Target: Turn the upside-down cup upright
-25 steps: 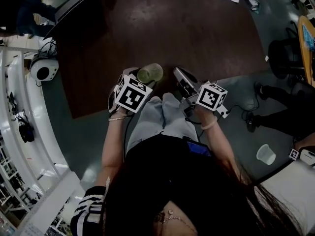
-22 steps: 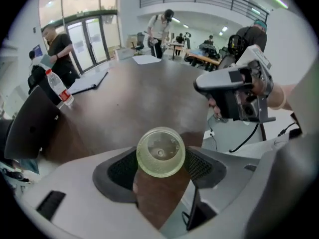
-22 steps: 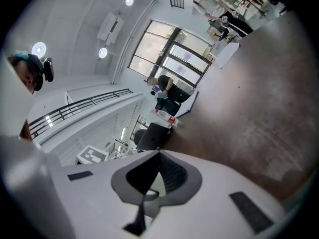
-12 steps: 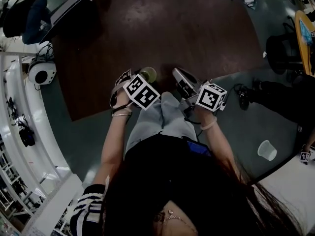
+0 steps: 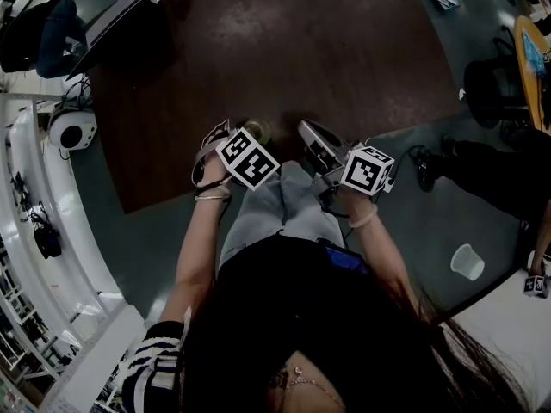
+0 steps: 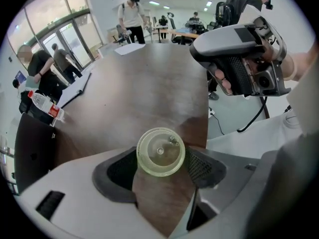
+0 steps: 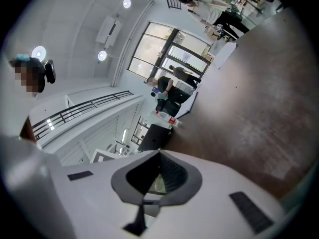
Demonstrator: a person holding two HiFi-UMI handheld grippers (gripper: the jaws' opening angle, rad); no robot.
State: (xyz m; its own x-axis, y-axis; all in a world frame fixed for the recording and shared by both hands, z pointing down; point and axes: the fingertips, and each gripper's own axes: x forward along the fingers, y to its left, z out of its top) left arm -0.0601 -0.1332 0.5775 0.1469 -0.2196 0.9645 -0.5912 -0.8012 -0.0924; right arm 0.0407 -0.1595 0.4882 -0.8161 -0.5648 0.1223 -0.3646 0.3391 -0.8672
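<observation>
Moved: left gripper (image 6: 161, 164) has dropped over the cup (image 6: 160, 151) and rolled; right gripper (image 5: 307, 132) has kept still.
Table (image 5: 284, 50): dark brown; cup stands at its near edge.
Right gripper: jaws together, empty, just right of the cup.
Left gripper: aimed steeply down, jaws apart, one pad each side of the cup, apparently not squeezing.
Cup: yellow-green, closed base up, axis upright, directly beneath the left gripper, the nearer tool.
</observation>
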